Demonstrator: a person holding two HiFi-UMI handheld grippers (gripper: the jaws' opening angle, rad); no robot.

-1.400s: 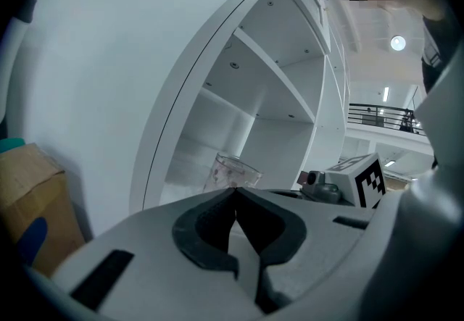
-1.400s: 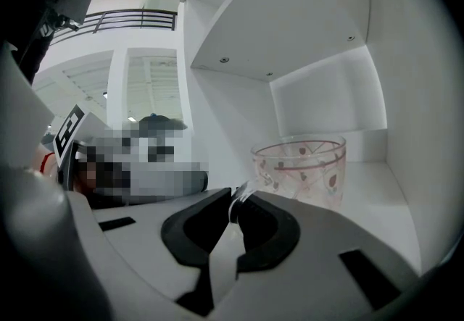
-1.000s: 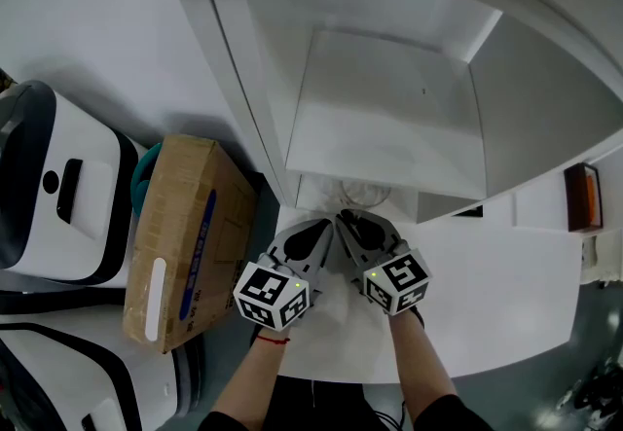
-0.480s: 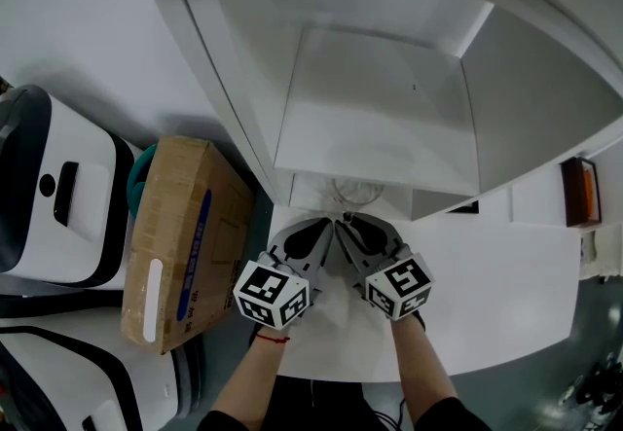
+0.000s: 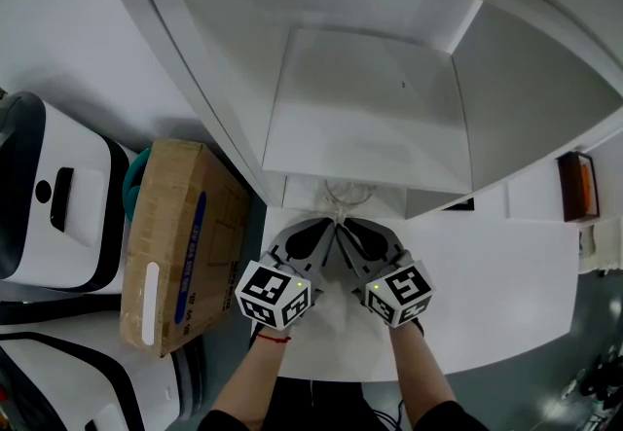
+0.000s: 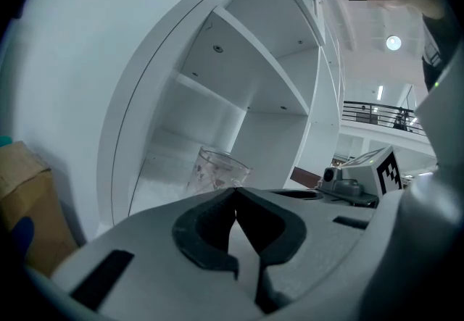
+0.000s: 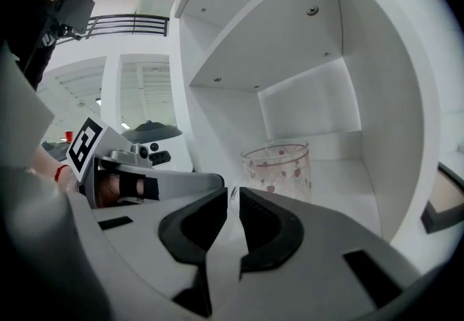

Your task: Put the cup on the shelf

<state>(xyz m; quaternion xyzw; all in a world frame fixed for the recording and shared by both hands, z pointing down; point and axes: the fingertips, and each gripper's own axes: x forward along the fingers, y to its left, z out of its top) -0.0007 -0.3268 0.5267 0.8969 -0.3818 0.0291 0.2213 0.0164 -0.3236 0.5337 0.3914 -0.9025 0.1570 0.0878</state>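
A clear glass cup with small red marks stands upright in the bottom compartment of the white shelf unit, near its front edge. It shows as the cup in the left gripper view and the cup in the right gripper view. My left gripper and right gripper sit side by side on the table just in front of the cup, apart from it. The left gripper has its jaws shut and holds nothing. The right gripper has its jaws drawn together to a thin slit, empty.
A cardboard box lies left of the shelf, with white machines further left. The white table extends to the right, where an orange object sits by the shelf's side wall. A shelf board hangs over the cup.
Both grippers and the cup have stayed almost still. The head view has shifted, so the shelf board now covers slightly more of the cup.
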